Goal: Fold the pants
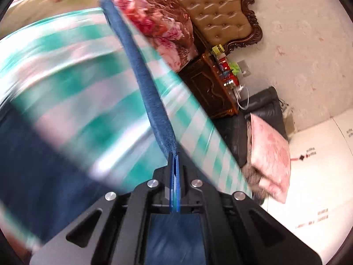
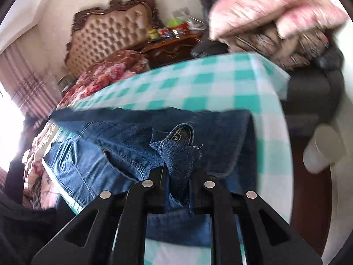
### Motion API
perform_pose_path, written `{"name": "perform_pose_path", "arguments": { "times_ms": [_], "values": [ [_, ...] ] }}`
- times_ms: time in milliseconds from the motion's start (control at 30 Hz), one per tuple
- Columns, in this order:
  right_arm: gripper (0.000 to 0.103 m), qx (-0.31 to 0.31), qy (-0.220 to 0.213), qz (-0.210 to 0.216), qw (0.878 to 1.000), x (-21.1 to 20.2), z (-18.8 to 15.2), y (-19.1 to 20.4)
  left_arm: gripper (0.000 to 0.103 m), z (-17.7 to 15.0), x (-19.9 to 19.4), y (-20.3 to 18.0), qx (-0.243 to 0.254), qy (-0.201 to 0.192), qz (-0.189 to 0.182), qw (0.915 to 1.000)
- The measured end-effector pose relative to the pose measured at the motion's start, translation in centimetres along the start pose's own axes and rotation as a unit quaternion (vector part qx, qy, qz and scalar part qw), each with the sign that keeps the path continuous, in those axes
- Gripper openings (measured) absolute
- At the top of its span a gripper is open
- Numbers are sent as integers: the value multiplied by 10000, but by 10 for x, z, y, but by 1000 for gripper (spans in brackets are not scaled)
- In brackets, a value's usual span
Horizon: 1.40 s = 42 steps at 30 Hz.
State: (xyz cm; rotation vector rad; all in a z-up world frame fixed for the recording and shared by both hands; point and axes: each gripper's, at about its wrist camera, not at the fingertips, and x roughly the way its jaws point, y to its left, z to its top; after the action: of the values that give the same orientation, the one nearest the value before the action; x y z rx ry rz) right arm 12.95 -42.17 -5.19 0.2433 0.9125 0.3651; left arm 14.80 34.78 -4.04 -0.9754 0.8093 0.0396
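Left gripper point(image 1: 175, 154): your jaws are pressed together on a taut edge of the pants point(image 1: 145, 72).
Pants: lying half doubled on the checked tablecloth point(image 2: 198, 84).
Right gripper point(image 2: 179, 172): pinching a bunched hem.
Progress: I judge one fold underway, more left.
Obstacles: floral quilt point(image 2: 106, 75) left, pink cushions point(image 2: 264, 6) right, both off the cloth.

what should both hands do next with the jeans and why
Probably carry both held edges across together and lay them over the rest of the jeans on the checked cloth. The left gripper is shut on a taut edge and the right gripper pinches a bunched corner, so the fold looks only half made.
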Motion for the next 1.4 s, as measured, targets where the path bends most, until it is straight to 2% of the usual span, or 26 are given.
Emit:
{"name": "perform_pose_path", "arguments": {
  "times_ms": [33, 100, 167, 200, 300, 433, 600, 667, 700, 867, 933, 1033, 1100, 1133, 1167, 1200, 1233, 1267, 1333, 1400],
  "values": [
    [16, 204, 107, -40, 9997, 1, -3, -8, 1, -26, -15, 16, 43, 32, 180, 9998],
    [24, 571, 404, -383, 9968, 9, -17, -22, 0, -74, -24, 55, 12, 228, 500, 9985],
    [59, 1014, 448, -467, 9927, 10, -32, -30, 0, -100, -19, 88, -151, 422, 655, 9968],
    [63, 1225, 428, -501, 9903, 8, -37, -32, 0, -112, -17, 103, -270, 411, 704, 9963],
    [65, 1789, 191, -481, 9825, -5, -55, -35, 1, -122, -22, 117, -378, 244, 483, 9978],
    [65, 2378, -5, -293, 9709, -17, -75, -30, 1, -117, -21, 117, -333, 215, 318, 9987],
    [65, 3035, -229, 139, 9525, -26, -88, -34, 2, -115, -15, 116, -404, 197, 157, 9989],
    [66, 3215, -254, 286, 9461, -27, -91, -33, 8, -116, -13, 122, -564, 214, 43, 9982],
    [66, 3253, -258, 309, 9447, -25, -90, -34, 16, -116, -14, 123, -608, 221, -19, 9979],
    [66, 3319, -229, 350, 9424, -15, -80, -31, 25, -115, -11, 127, -825, 219, -266, 9960],
    [66, 3300, -242, 339, 9431, -14, -77, -30, 37, -114, -15, 126, -878, 207, -399, 9951],
    [66, 3243, -127, 212, 9456, -6, -70, -31, 39, -111, -13, 126, -889, 238, -414, 9949],
    [65, 3233, -35, 67, 9463, 0, -66, -31, 37, -110, -8, 130, -1038, 287, -406, 9934],
    [59, 3221, 7, -13, 9467, 2, -66, -31, 34, -110, -6, 132, -1098, 295, -411, 9927],
    [45, 3145, 65, -168, 9491, 6, -62, -30, 32, -109, -5, 133, -1135, 297, -421, 9922],
    [37, 3074, 125, -294, 9510, 8, -60, -29, 22, -107, -4, 133, -1128, 326, -365, 9924],
    [25, 3031, 237, -424, 9517, 13, -56, -28, 6, -103, -1, 134, -1098, 385, -243, 9929],
    [17, 2988, 312, -532, 9523, 17, -52, -30, 1, -100, 0, 133, -1084, 415, -211, 9930],
    [13, 2728, 267, -648, 9595, 14, -35, -24, 1, -88, -4, 121, -924, 372, -148, 9949],
    [12, 2310, -206, -430, 9718, -14, -18, -2, 1, -87, -34, 96, -533, 7, -154, 9985]
  ]
}}
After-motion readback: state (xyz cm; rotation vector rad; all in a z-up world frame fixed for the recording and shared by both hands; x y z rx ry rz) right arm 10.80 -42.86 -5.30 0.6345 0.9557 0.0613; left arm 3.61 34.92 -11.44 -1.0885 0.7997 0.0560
